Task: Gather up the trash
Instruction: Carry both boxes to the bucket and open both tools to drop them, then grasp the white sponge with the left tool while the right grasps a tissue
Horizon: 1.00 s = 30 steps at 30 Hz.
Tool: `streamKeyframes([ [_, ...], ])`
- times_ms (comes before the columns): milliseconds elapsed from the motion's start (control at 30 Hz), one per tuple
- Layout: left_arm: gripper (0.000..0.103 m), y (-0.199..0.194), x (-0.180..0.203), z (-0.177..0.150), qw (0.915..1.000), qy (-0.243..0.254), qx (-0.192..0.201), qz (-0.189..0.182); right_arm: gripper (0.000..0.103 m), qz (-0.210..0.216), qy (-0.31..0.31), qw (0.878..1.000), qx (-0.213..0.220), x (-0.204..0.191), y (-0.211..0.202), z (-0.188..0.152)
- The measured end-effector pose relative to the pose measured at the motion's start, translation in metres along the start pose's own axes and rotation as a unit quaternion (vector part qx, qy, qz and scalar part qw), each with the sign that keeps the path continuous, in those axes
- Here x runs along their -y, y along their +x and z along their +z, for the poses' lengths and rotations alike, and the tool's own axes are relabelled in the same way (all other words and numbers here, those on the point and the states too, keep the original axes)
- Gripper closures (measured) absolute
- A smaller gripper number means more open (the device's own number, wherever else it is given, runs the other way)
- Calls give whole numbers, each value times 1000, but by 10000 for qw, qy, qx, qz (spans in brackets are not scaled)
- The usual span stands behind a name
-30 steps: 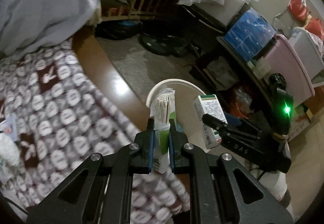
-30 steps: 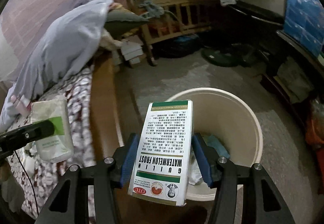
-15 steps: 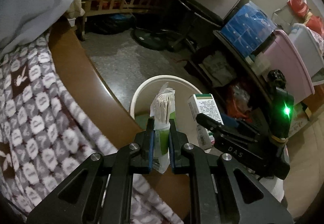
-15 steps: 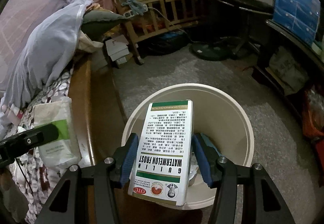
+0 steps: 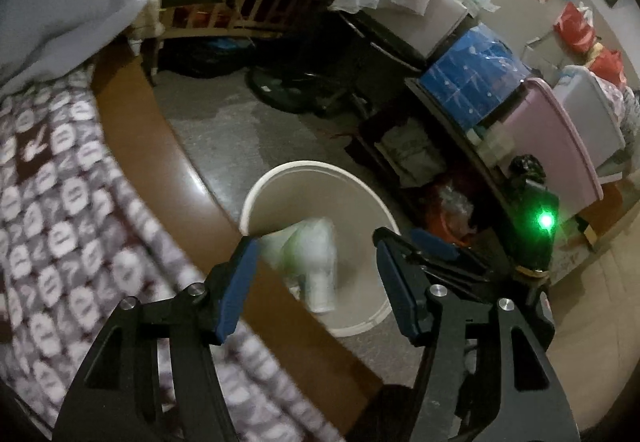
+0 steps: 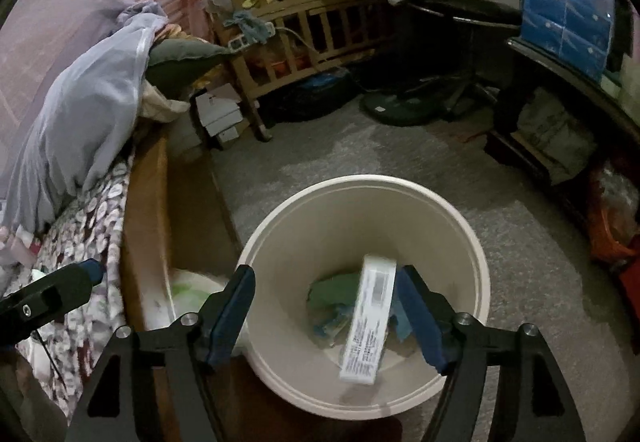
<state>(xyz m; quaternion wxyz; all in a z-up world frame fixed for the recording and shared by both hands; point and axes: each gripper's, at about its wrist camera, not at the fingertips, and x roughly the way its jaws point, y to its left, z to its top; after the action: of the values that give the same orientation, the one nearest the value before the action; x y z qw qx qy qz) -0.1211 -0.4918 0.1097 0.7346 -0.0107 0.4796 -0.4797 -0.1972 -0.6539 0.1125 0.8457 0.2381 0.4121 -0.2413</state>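
Note:
A cream round bin (image 5: 280,182) (image 6: 360,182) stands on the grey floor beside the bed. My left gripper (image 5: 316,270) is open above its near rim; a blurred white-and-green tissue pack (image 5: 312,258) falls free between its fingers over the bin. The pack also shows blurred in the right wrist view (image 6: 188,294), at the bin's left rim. My right gripper (image 6: 326,306) is open over the bin; the white medicine box (image 6: 368,322) falls free, tilted, inside the bin above green and blue trash (image 6: 332,294).
The bed's wooden edge (image 6: 144,210) and patterned blanket (image 5: 52,222) lie left of the bin. A wooden crib (image 6: 296,14) stands behind, a fan base (image 6: 404,108) on the floor, shelves with boxes (image 5: 472,78) on the right.
Both grippers have opened. The tissue pack has left the left gripper and the medicine box has left the right gripper; both drop toward the bin.

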Motion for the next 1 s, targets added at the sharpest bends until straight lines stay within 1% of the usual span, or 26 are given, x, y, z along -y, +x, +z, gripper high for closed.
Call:
streamKeyframes([
  [67,43,-8,-5,-3,9998,-27,6,201,32,-7,-57,10000,-40,-5,-1,-2],
  [200,43,-26,-18,-15,9975,-81,62,704,32,136,-215,9997,-58,-23,-6,-8],
  [267,43,-38,-27,-22,9950,-127,95,989,32,202,-304,9993,-51,-36,-10,-10],
  [400,43,-56,-45,-38,9901,-179,131,1389,32,412,-481,9980,-60,-63,-16,-14],
  [567,43,-86,-58,-58,9813,-110,177,1914,32,626,-781,9950,-64,-101,-25,-22],
  [733,43,-120,-78,-82,9733,-152,188,2283,32,909,-1048,9902,-180,-140,-27,-33],
  [867,43,-155,-104,-104,9659,-412,202,2548,32,1220,-1332,9828,-380,-177,-24,-48],
  [1000,43,-189,-134,-130,9545,-708,309,2880,32,1509,-1607,9740,-521,-213,-18,-60],
])
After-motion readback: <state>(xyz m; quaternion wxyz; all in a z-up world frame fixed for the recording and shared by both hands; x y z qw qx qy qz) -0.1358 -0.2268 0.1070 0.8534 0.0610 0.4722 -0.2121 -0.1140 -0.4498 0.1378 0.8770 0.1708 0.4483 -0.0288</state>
